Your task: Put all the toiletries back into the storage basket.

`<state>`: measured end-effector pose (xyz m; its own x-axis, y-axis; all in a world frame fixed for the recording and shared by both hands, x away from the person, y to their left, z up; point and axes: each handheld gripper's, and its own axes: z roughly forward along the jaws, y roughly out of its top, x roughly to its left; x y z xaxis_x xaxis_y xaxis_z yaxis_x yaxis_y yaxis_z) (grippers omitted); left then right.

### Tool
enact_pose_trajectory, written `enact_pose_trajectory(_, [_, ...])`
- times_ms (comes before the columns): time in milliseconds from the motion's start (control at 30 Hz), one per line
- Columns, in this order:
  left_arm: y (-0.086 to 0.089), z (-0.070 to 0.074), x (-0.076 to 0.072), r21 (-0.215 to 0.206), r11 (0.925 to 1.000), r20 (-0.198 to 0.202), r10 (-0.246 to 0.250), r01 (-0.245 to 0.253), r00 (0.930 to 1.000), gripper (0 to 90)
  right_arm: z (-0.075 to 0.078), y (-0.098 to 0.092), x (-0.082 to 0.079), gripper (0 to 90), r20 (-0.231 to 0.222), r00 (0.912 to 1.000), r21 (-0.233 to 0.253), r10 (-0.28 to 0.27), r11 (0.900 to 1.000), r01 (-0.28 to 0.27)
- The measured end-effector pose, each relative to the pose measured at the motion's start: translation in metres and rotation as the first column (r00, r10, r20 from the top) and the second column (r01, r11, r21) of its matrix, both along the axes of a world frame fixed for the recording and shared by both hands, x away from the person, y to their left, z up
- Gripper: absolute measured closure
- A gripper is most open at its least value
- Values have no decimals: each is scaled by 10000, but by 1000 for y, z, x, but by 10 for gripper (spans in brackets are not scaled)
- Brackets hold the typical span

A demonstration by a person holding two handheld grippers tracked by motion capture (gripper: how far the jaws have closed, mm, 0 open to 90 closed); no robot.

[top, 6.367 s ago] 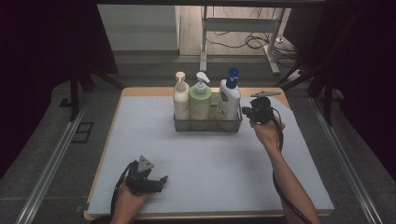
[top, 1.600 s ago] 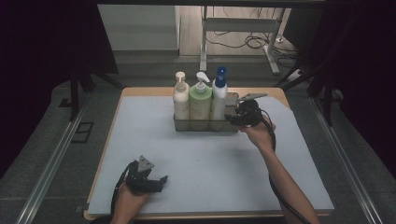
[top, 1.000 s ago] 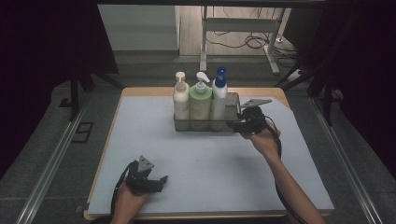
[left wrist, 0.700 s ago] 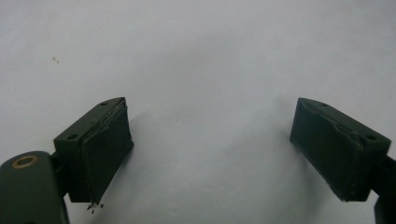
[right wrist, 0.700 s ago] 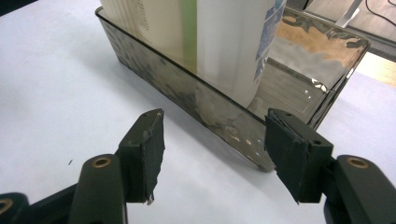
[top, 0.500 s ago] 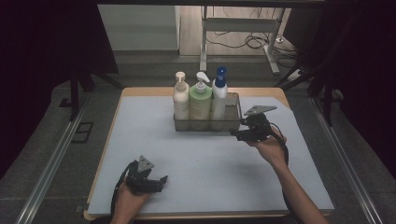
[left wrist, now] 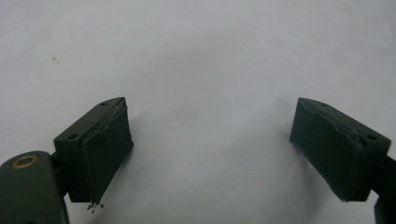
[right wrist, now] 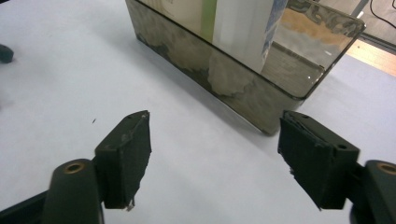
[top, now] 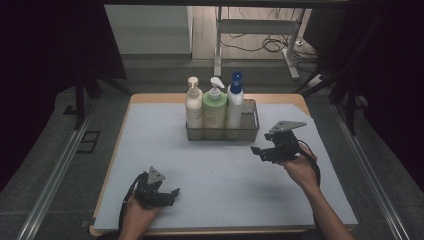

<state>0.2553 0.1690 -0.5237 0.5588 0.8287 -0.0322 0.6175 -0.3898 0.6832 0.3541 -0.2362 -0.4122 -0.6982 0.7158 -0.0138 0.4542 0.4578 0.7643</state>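
A clear tray (top: 250,131) stands at the back middle of the pale mat (top: 225,170). Upright in it are a cream pump bottle (top: 193,104), a green pump bottle (top: 215,106) and a white bottle with a blue cap (top: 234,101). My right gripper (top: 259,151) hovers open in front of the tray's right end, holding nothing; the right gripper view has the tray's smoky wall (right wrist: 224,74) just beyond the jaws. My left gripper (top: 172,195) rests open near the mat's front left, jaws wide over bare mat (left wrist: 210,84).
The wooden table edge (top: 200,231) frames the mat. Dark floor and metal rails (top: 55,175) flank the table. A white stand with cables (top: 260,30) is behind it. The tray's right end (top: 251,112) holds no bottle.
The right gripper let go of the blue-capped bottle in the tray, then drew back toward the person and to the right, now open. The left gripper stayed put.
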Motion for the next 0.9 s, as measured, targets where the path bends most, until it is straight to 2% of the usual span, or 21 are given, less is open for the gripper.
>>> enact_pose_trajectory(467, [0,0,0,-57,10000,12,59,-58,10000,121,0,-23,-23,175,-34,9999,-112,-124,9999,124])
enact_pose_trajectory(533, [0,0,0,-33,10000,3,31,-31,10000,121,-1,-28,-27,140,-44,9999,-124,-136,9998,136])
enact_pose_trajectory(833, [0,0,0,-1,10000,15,4,-4,10000,121,-13,-39,-38,98,-155,9996,-49,-245,9997,245])
enact_pose_trajectory(867, [0,0,0,0,10000,18,4,-4,10000,121,-19,-41,-40,44,-291,9993,-136,-255,9996,251])
enact_pose_trajectory(900, [0,0,0,-17,10000,7,26,-26,10000,121,-21,-41,-41,34,-304,9991,-166,-287,9995,282])
